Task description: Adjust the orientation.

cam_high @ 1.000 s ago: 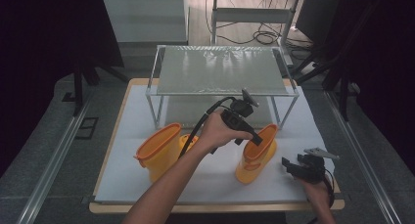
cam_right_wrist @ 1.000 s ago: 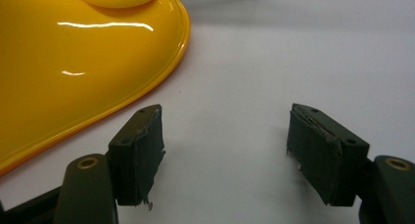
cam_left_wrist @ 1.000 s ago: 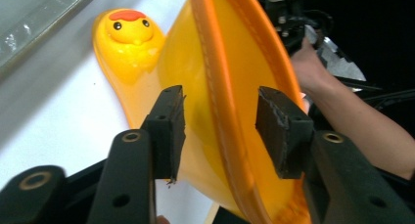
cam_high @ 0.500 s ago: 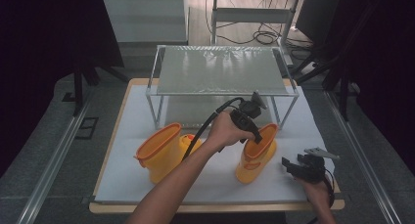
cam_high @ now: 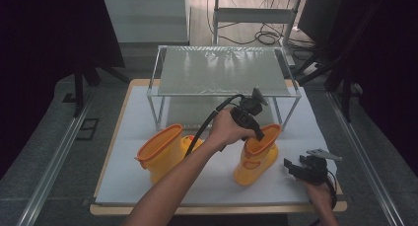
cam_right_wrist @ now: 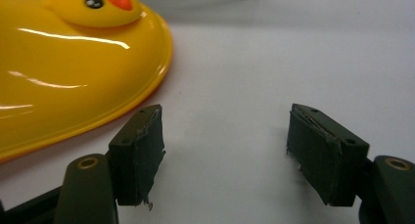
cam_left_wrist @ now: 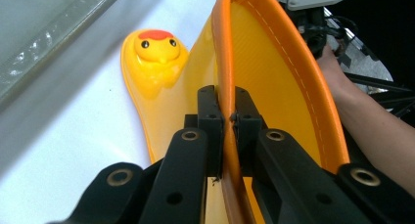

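Upright yellow boot (cam_high: 256, 157), toe toward right gripper (cam_high: 301, 168).

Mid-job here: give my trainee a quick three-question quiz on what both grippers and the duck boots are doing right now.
1. True or false: the left gripper has its jaws shut on the rim of the right boot.
2. The right gripper is: A) open above the white mat, B) shut on a boot, C) holding the wire shelf.
3. Fill in: the left boot stands ____ by either gripper.

Key: 1 true; 2 A; 3 untouched.
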Demonstrator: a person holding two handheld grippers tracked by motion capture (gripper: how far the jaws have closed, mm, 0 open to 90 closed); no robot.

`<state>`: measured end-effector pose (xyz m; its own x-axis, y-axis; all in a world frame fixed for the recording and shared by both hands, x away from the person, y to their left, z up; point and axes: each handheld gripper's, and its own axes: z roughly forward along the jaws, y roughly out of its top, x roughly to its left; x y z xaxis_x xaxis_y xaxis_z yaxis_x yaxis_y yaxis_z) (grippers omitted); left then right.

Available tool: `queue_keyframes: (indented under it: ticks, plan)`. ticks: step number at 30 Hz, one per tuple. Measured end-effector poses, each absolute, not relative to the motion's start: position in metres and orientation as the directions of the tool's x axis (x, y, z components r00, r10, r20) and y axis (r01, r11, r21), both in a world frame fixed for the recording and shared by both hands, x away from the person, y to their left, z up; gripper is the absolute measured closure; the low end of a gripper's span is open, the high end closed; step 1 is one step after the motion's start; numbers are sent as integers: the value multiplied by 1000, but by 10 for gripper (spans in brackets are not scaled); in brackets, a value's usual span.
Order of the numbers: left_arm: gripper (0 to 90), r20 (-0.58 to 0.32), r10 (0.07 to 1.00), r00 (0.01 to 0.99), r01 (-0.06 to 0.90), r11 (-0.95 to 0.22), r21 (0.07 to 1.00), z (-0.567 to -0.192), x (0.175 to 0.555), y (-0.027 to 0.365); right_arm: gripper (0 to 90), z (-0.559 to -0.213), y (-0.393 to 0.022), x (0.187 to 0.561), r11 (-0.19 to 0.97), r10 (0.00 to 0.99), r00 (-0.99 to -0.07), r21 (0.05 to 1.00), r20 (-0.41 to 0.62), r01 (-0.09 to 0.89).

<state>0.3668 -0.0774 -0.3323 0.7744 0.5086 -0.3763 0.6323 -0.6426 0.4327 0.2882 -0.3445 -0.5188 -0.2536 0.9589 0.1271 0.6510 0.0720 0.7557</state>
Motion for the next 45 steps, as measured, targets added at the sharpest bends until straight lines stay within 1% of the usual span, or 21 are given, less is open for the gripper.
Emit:
queue_keyframes:
  ticks: [4, 8, 17, 23, 29, 33, 42, 45]
  plan:
    - [860, -373, 502, 780, 625, -646, 438, -326, 363, -72, 292, -519, -345, 288, 66, 958, -252, 755, 134, 652]
    - [861, -364, 503, 784, 621, -644, 448, -312, 356, -56, 292, -519, -345, 288, 67, 958, -252, 755, 133, 652]
    - [861, -295, 515, 805, 593, -671, 445, -295, 336, -26, 292, -519, -345, 288, 68, 959, -251, 756, 130, 651]
    - [861, -290, 513, 808, 588, -673, 450, -294, 328, -13, 292, -519, -345, 288, 73, 959, -254, 757, 125, 650]
    - [861, -313, 510, 801, 597, -660, 456, -299, 326, 3, 293, -519, -344, 288, 73, 959, -253, 756, 125, 650]
    - [861, -313, 513, 799, 600, -651, 465, -300, 323, 10, 293, -519, -344, 288, 72, 959, -252, 756, 125, 650]
    - [861, -296, 536, 791, 608, -633, 479, -301, 314, 41, 294, -519, -344, 288, 73, 960, -252, 756, 124, 650]
    - [861, -282, 533, 798, 598, -646, 474, -304, 313, 47, 294, -519, -344, 288, 73, 960, -251, 757, 123, 650]
